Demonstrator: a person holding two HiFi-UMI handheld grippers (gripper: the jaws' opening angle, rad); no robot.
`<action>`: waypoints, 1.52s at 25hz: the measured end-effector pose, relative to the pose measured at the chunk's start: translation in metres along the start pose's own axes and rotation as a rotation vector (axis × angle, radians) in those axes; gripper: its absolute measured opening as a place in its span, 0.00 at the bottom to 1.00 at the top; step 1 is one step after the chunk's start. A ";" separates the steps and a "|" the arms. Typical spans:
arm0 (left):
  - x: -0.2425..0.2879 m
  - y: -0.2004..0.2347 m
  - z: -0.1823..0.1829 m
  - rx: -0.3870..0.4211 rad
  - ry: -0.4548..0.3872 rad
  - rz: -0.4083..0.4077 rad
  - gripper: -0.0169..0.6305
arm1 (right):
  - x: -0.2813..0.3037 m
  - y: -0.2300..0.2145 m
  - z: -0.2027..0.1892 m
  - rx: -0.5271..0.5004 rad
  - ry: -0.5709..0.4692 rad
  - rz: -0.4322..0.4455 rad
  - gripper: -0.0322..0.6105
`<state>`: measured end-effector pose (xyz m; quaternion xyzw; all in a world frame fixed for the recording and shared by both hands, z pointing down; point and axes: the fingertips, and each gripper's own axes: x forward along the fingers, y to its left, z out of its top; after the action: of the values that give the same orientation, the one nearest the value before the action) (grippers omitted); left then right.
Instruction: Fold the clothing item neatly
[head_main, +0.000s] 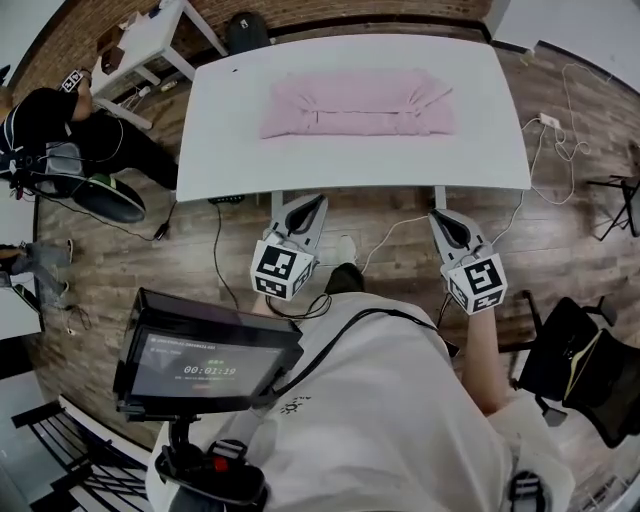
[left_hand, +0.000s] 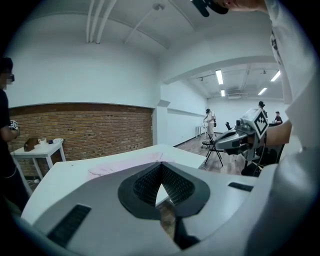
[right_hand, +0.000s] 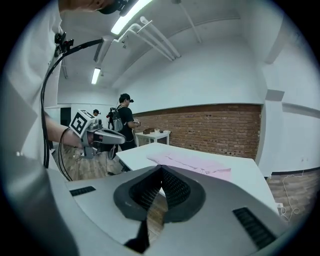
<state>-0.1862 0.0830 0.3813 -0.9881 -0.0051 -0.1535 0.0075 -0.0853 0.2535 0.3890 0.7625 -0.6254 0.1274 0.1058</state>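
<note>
A pink garment (head_main: 357, 104) lies folded into a long band across the far half of the white table (head_main: 240, 160); it also shows as a pale pink strip (left_hand: 125, 163) in the left gripper view and as pink cloth (right_hand: 192, 162) in the right gripper view. My left gripper (head_main: 316, 203) hangs over the wooden floor just short of the table's near edge, jaws shut with nothing in them. Likewise my right gripper (head_main: 440, 217) is shut and empty, off the table's near right side. Neither touches the garment.
A black chair (head_main: 585, 365) stands at the right. Cables (head_main: 556, 140) trail on the floor by the table's right end. A small white table (head_main: 150, 40) and a person in black (head_main: 60, 135) are at the far left. A screen (head_main: 205, 365) sits by my chest.
</note>
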 end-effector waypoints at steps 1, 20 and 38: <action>-0.006 -0.012 0.002 -0.004 -0.006 0.008 0.03 | -0.010 0.004 -0.004 0.015 -0.008 0.002 0.06; -0.142 -0.138 0.013 0.031 -0.015 0.176 0.03 | -0.139 0.079 -0.031 0.032 -0.106 0.121 0.06; -0.219 -0.168 -0.007 0.011 -0.101 0.072 0.03 | -0.216 0.144 -0.016 0.088 -0.132 -0.114 0.06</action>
<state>-0.3996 0.2489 0.3237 -0.9941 0.0292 -0.1030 0.0183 -0.2676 0.4305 0.3338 0.8077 -0.5802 0.0979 0.0377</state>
